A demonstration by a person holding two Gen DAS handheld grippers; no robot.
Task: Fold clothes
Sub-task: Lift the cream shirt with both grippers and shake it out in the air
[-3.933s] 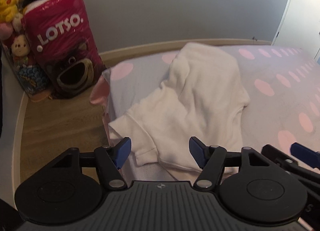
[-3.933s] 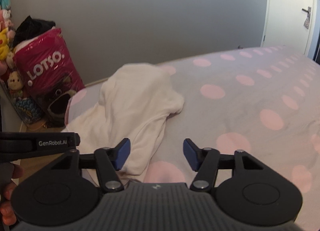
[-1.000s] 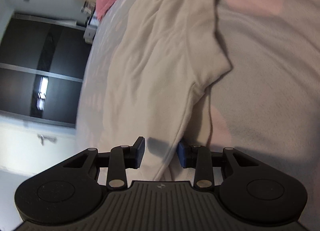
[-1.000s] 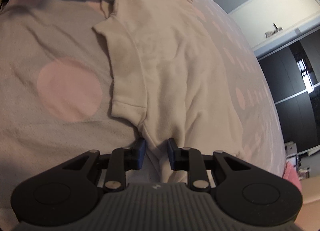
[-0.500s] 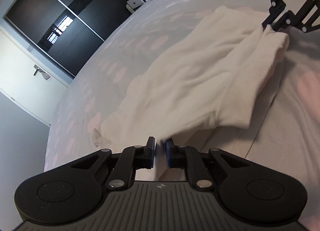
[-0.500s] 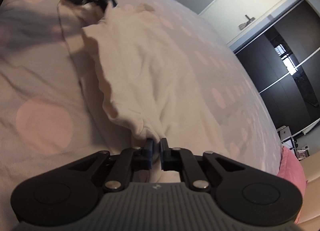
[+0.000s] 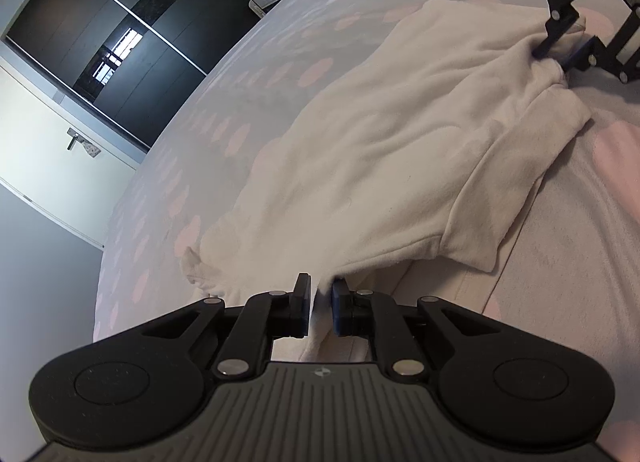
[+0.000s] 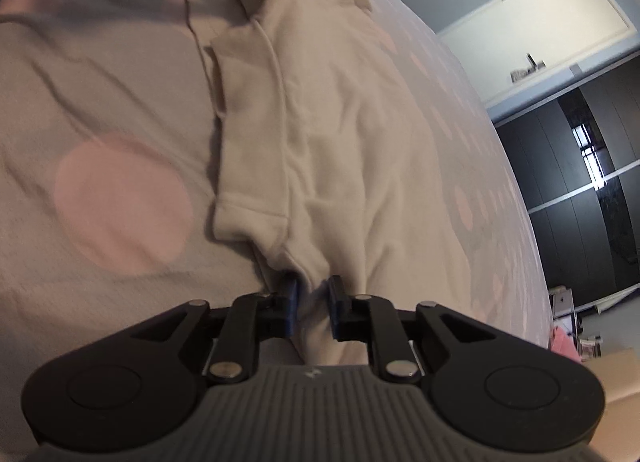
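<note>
Lying spread on the bed (image 7: pixel 580 302), whose cover is dotted with pink, the cream garment (image 7: pixel 380 149) stretches as one long span between the two grippers, and that span is the line the next move turns on. The left gripper (image 7: pixel 320 308) has its fingers (image 7: pixel 303 304) pinched on a thin fold at one end of the cloth. At the far end of the same edge, seen from the left wrist view, the right gripper (image 7: pixel 554 55) sits on the opposite corner.

In the right wrist view the right gripper (image 8: pixel 313 308) has a bunched corner of the garment (image 8: pixel 340 133) between its fingers (image 8: pixel 291 304); its jaws are opening at this moment, and the pads look slightly off the fabric, so the hold appears loosened. A short sleeve (image 8: pixel 250 165) lies flat just beside that corner, toward the left of that view.

Each gripper stands at its own end, with neither nearer the middle. The garment's long axis runs from one to the other, so any fold would likely carry that held edge across the body toward the far side of the bed
</note>
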